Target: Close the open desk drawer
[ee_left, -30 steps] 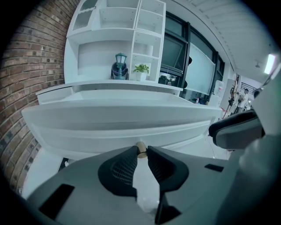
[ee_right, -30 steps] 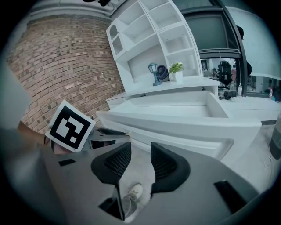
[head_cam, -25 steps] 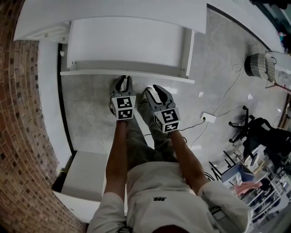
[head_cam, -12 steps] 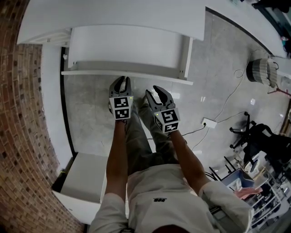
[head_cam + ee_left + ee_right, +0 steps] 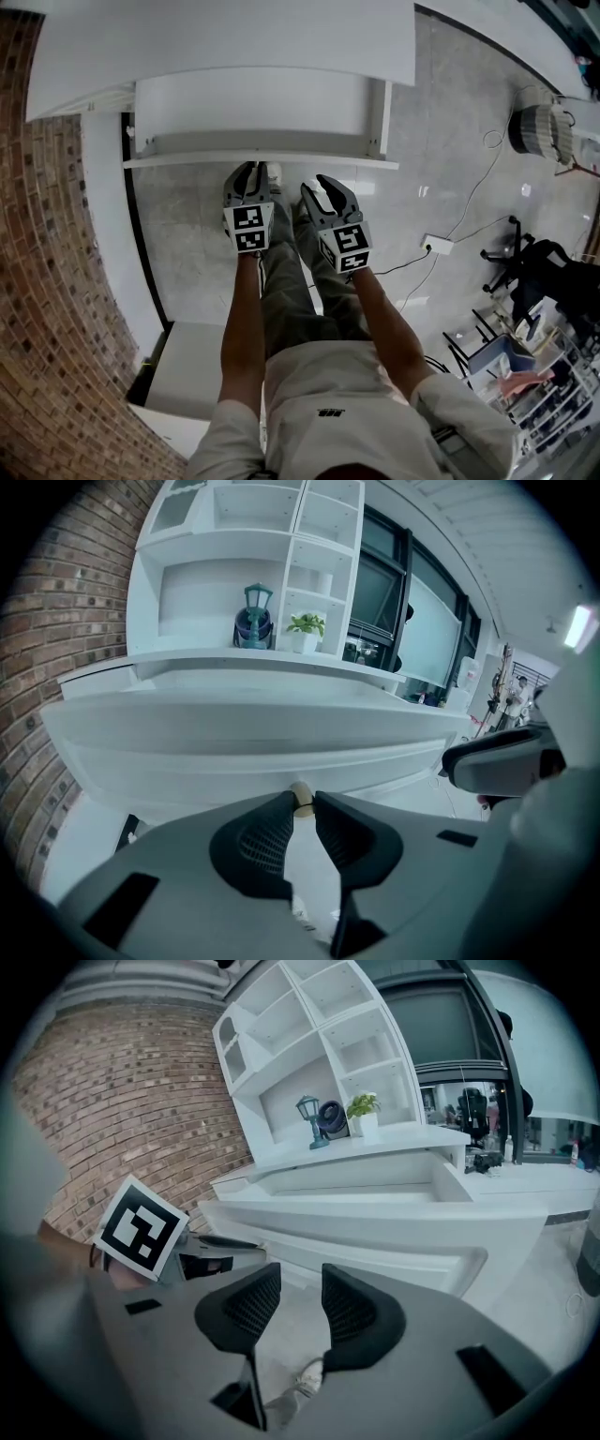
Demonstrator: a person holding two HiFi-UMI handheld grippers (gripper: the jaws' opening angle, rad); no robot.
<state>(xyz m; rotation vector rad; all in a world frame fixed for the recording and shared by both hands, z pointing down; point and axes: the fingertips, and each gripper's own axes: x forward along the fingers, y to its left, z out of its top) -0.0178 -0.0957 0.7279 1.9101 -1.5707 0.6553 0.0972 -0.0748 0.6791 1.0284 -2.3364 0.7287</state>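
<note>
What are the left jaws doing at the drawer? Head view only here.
Observer: In the left gripper view, the left gripper has its jaws together, close up to the drawer front. A small pale round thing shows at the tips. I can't tell what it is, or whether anything is touching.
Operator: And the right jaws?
Observer: In the right gripper view, the right gripper has its jaws apart with nothing between them. Only floor shows through the gap.
</note>
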